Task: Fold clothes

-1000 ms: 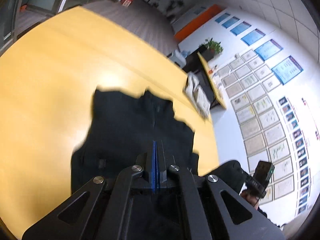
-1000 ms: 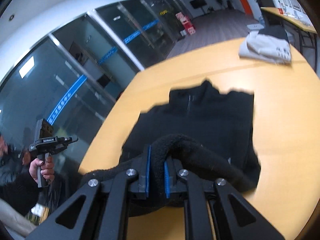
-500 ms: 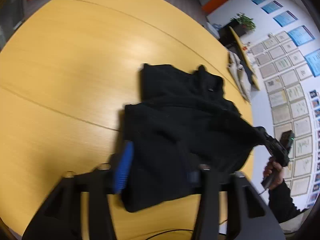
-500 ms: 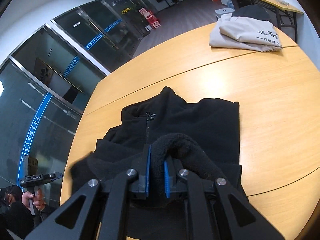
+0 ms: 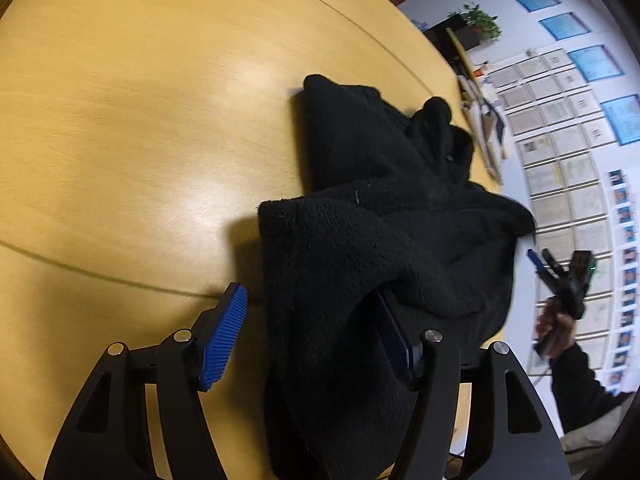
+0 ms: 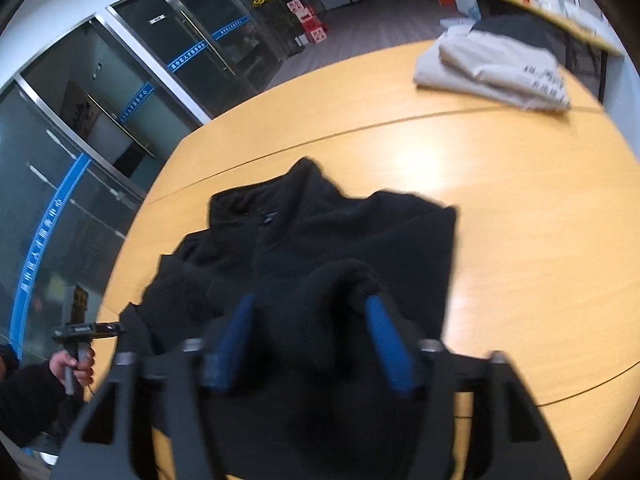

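A black fleece jacket (image 5: 372, 240) lies bunched on the yellow wooden table (image 5: 120, 120), its lower part folded up over its body; it also shows in the right wrist view (image 6: 320, 248), collar at the far end. My left gripper (image 5: 312, 320) is open, its blue pads wide apart, with fleece lying between them. My right gripper (image 6: 312, 332) is open too, its blue pads spread on either side of a rolled hem of the fleece. The right gripper also appears in the left wrist view (image 5: 560, 276), off the table's right edge.
A folded grey garment (image 6: 496, 64) lies at the table's far right end. Glass doors and partitions (image 6: 120, 92) stand beyond the table's left side. A wall of framed papers (image 5: 568, 140) is on the right. Table seams (image 6: 360, 128) cross the top.
Both grippers have opened and let go of the fleece: the left half a second ago, the right just now. The folded lower part now rests on the jacket body.
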Demonstrator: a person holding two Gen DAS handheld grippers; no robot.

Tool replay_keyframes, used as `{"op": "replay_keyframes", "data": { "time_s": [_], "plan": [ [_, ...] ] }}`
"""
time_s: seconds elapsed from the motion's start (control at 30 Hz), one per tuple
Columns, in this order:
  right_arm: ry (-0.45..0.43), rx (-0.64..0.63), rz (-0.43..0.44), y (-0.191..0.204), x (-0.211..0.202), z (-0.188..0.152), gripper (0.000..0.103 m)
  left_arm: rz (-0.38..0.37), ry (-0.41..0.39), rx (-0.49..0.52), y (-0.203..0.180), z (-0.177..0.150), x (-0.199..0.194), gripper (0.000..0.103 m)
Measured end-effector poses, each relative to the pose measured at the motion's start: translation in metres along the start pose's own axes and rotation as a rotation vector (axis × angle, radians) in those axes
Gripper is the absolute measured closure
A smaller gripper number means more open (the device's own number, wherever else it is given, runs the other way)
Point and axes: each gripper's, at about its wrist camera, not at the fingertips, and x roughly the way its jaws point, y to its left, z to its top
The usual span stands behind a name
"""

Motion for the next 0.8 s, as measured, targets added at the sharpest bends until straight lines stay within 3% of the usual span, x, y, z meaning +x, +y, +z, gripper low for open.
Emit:
{"op": "replay_keyframes", "data": {
  "time_s": [0.1, 0.2, 0.27, 0.4, 0.5, 0.57, 0.6, 0.63, 0.67, 0.8],
  "plan": [
    [0.007, -0.057, -0.049, -0.011, -0.003, 0.005, 0.023, -0.066, 0.001, -0.008, 0.003, 0.004, 0.001, 0.039],
    [0.078, -0.156, -0.111, -0.017, 0.015, 0.009, 0.022, -0.120, 0.009, 0.003, -0.001, 0.008, 0.004, 0.043],
    [0.121, -0.195, -0.103, -0.018, 0.033, 0.013, 0.022, -0.121, 0.008, 0.014, -0.007, 0.012, 0.003, 0.056],
    [0.166, -0.258, -0.059, -0.012, 0.071, 0.026, 0.022, -0.122, 0.005, 0.034, -0.019, 0.020, 0.002, 0.067],
    [0.198, -0.275, -0.080, -0.012, 0.105, 0.035, 0.023, -0.112, -0.003, 0.049, -0.028, 0.024, -0.002, 0.082],
    [0.227, -0.249, -0.093, -0.018, 0.124, 0.038, 0.032, -0.095, -0.015, 0.059, -0.032, 0.025, -0.006, 0.090],
    [0.235, -0.243, -0.093, -0.020, 0.128, 0.038, 0.052, -0.089, -0.024, 0.062, -0.034, 0.025, -0.009, 0.091],
    [0.242, -0.237, -0.094, -0.022, 0.132, 0.038, 0.083, -0.102, -0.049, 0.056, -0.036, 0.024, -0.017, 0.092],
    [0.207, -0.236, -0.078, -0.021, 0.124, 0.039, 0.092, -0.116, -0.075, 0.055, -0.040, 0.023, -0.027, 0.093],
    [-0.003, -0.176, 0.013, -0.007, 0.053, 0.042, 0.095, -0.146, -0.158, 0.099, -0.071, 0.023, -0.061, 0.094]
  ]
}}
